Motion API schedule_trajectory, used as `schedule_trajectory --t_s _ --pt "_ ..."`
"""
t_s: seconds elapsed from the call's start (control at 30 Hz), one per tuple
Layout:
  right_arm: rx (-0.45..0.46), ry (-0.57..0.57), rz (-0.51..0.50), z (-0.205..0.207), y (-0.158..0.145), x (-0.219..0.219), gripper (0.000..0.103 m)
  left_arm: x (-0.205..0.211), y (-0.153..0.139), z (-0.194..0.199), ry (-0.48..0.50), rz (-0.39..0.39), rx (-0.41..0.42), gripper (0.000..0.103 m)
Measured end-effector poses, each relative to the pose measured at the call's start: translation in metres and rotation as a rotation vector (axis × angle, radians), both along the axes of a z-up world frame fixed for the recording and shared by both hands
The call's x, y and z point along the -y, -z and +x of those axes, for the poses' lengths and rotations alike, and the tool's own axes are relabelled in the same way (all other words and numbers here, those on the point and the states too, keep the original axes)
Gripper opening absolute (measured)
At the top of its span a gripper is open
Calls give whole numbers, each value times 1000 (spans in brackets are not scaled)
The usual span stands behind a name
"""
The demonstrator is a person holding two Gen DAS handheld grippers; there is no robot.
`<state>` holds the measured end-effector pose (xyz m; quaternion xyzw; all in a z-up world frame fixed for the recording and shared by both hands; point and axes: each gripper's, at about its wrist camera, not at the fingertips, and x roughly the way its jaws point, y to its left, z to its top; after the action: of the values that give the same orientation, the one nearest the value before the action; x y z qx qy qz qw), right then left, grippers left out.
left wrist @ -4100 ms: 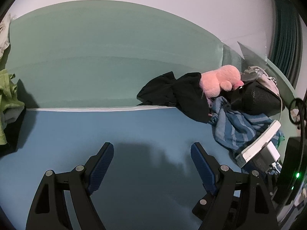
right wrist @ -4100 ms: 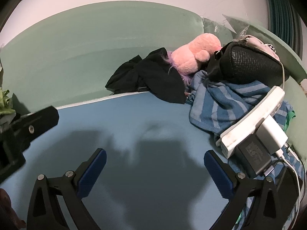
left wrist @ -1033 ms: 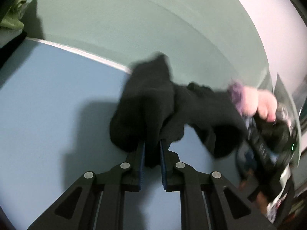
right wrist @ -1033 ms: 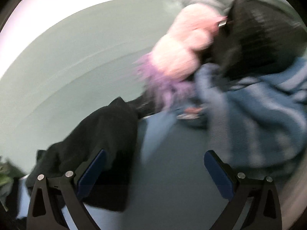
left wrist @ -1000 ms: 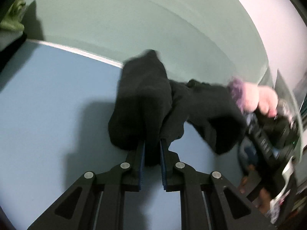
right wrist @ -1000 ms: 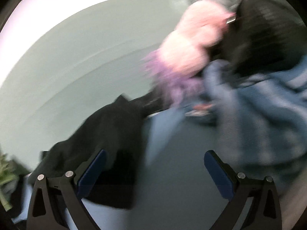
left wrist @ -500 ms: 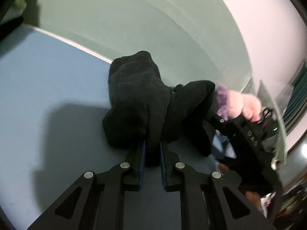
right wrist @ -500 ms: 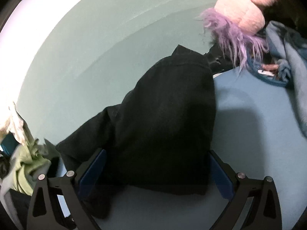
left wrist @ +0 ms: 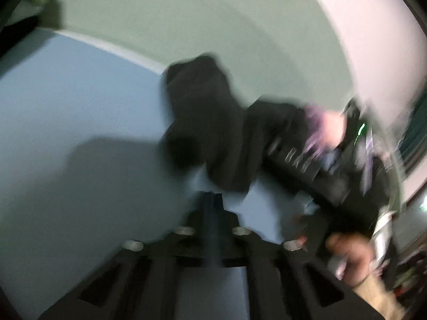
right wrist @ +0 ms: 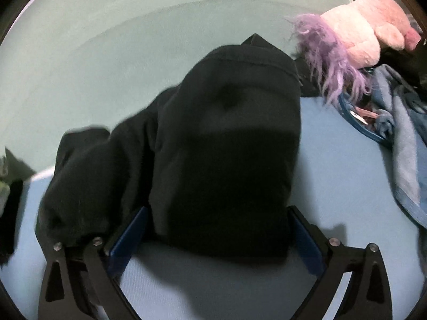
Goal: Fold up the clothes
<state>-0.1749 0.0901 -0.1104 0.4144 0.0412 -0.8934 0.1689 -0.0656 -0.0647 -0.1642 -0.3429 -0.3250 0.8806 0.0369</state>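
Garment: while it lay bunched on the blue surface (right wrist: 347,176), my black garment (right wrist: 224,138) looked rumpled, thick, dark.
Left jaws: pressed together, grip blurred.
Right jaws: spread wide around it.

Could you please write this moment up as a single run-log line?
task: fold clothes | left gripper: shut, empty, garment just beyond tips | right gripper: open, straddling black garment | surface: blue bed sheet | view: left blurred
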Motion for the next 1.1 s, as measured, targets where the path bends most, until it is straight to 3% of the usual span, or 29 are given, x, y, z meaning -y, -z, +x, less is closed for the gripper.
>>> schedule_trajectory --t_s 0.07,0.17,0.27,0.33,0.37,0.43,0.47,0.5,0.6,0.67,0.73,0.8,0.83,0.87,1.0,1.1 --pt "2 -2 55 11 0 2 97 7 0 30 -20 99 49 0" --pt "36 4 46 21 -3 5 92 18 -21 79 -45 115 61 0" --pt "97 19 -41 27 -9 7 83 27 -47 128 -57 48 17 0" --pt "137 28 -98 31 -13 9 83 35 -56 161 -86 23 -37 0" --pt "157 33 -127 33 -14 9 83 40 -54 172 -117 29 -64 4" --pt "198 42 -185 37 -18 11 83 55 -41 194 -218 81 -96 26" --pt "218 47 -214 39 -20 12 84 63 -31 205 -265 122 -101 54" --pt "238 52 -243 40 -22 12 85 72 -21 210 -295 176 -90 67" --pt "279 77 -295 41 -26 19 94 93 -12 213 -309 251 -112 67" --pt "257 127 -265 32 -26 32 103 97 -14 210 -306 219 -129 68" --pt "210 159 -253 27 -27 44 103 96 -14 202 -296 186 -116 68" --pt "167 151 -201 27 -28 57 93 94 -12 193 -281 170 -89 68" --pt "141 132 -172 31 -30 63 72 93 -11 189 -274 162 -75 68" --pt "128 94 -171 37 -32 67 33 93 -10 184 -267 154 -62 68" --pt "174 -38 -215 77 -38 67 30 93 -7 181 -293 167 -43 68" --pt "250 -144 -288 121 -41 41 27 97 -2 184 -315 219 -42 68"
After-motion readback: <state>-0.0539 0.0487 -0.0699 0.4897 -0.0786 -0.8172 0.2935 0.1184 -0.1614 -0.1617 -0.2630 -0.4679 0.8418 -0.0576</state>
